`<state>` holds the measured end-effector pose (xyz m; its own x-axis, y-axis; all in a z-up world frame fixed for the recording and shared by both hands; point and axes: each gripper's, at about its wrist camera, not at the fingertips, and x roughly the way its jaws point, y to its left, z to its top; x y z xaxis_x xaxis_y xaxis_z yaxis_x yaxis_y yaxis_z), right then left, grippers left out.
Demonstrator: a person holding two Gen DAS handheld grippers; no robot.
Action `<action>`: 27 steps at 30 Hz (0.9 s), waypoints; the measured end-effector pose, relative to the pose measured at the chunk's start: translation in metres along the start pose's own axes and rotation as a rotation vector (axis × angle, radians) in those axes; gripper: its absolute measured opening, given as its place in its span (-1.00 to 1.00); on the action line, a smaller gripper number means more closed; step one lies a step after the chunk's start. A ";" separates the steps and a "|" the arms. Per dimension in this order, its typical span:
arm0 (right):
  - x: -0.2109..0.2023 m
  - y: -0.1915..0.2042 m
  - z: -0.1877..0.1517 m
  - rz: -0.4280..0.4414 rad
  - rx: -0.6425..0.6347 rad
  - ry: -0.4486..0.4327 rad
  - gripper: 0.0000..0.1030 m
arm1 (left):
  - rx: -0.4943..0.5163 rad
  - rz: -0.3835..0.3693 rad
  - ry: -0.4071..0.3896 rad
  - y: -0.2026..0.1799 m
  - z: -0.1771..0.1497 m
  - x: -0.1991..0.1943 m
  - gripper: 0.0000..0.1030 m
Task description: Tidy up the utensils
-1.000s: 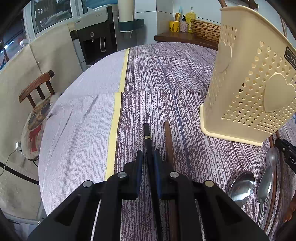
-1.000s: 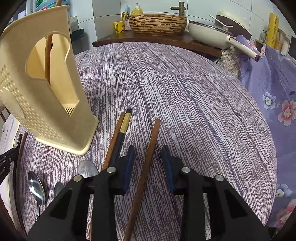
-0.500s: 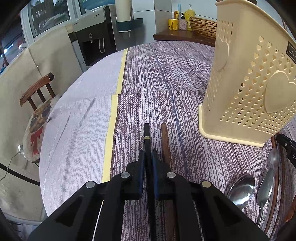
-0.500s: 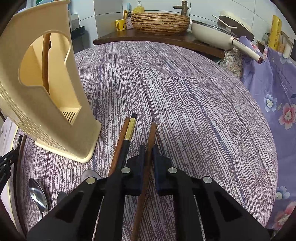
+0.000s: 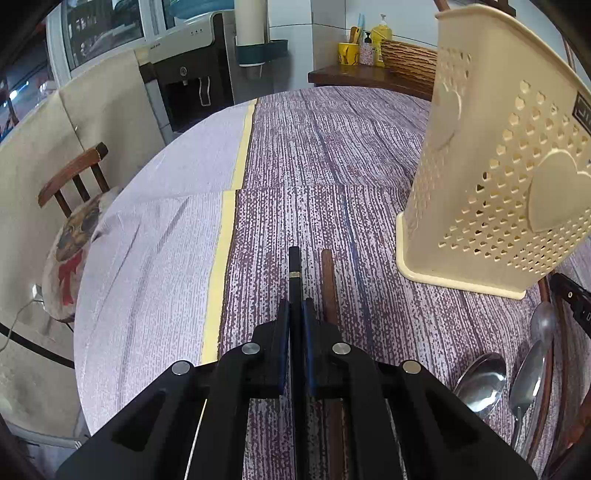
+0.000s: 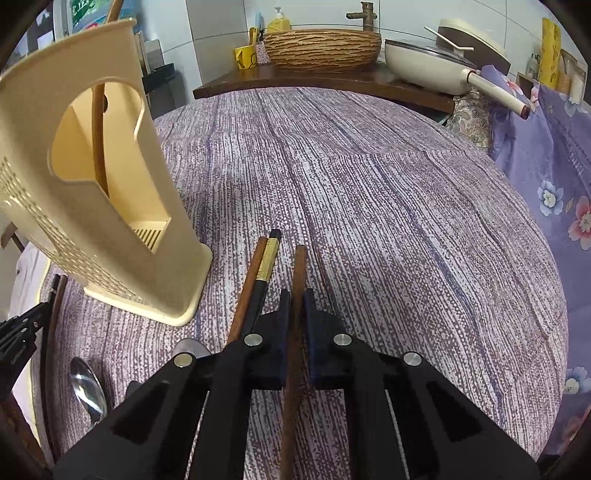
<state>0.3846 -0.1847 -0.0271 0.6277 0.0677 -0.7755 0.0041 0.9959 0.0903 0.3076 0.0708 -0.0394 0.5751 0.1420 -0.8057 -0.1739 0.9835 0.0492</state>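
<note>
Purple-clothed bench point(image 6: 369, 184) carries my cream utensil holder point(image 6: 92, 206) at ten o'clock. My left gripper point(image 5: 295, 314) pinches the black chopstick point(image 5: 294, 269). My right gripper point(image 6: 294, 306) clamps a brown chopstick point(image 6: 298, 269).

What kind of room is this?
Probably a home kitchen or dining corner: a clothed round table, a basin with tap, a pan, and a water dispenser.

Round counter under purple streaked cloth point(image 5: 332, 155); wooden chair with printed cushion point(image 5: 70, 221) at left; woven brown basket point(image 6: 321, 48), cream lidded pan point(image 6: 436, 62), yellow mug point(image 6: 244, 57) on dark wooden shelf behind.
</note>
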 end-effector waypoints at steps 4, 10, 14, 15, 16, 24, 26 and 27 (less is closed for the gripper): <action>-0.008 -0.005 0.000 0.032 0.012 -0.022 -0.85 | -0.020 -0.028 -0.006 0.004 -0.001 -0.002 -0.84; -0.024 -0.019 -0.003 0.090 0.053 -0.058 -0.85 | -0.037 -0.063 -0.036 0.009 -0.002 -0.012 -0.84; -0.043 -0.028 -0.004 0.133 0.077 -0.097 -0.85 | -0.044 -0.088 -0.068 0.011 0.000 -0.023 -0.84; -0.048 -0.030 -0.004 0.146 0.083 -0.109 -0.85 | -0.046 -0.097 -0.080 0.012 0.001 -0.028 -0.84; -0.057 -0.033 -0.004 0.169 0.089 -0.126 -0.85 | -0.049 -0.106 -0.089 0.013 0.001 -0.032 -0.84; -0.109 -0.039 -0.004 0.305 0.086 -0.209 -0.85 | -0.064 -0.190 -0.195 0.018 0.005 -0.076 -0.84; -0.121 -0.039 -0.005 0.332 0.085 -0.224 -0.85 | -0.059 -0.215 -0.223 0.017 0.006 -0.087 -0.84; -0.126 -0.039 -0.005 0.340 0.081 -0.232 -0.85 | -0.056 -0.227 -0.232 0.018 0.006 -0.092 -0.84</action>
<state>0.3015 -0.2322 0.0639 0.7625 0.3677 -0.5323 -0.1784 0.9104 0.3732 0.2566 0.0756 0.0398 0.7700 -0.0523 -0.6358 -0.0601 0.9862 -0.1540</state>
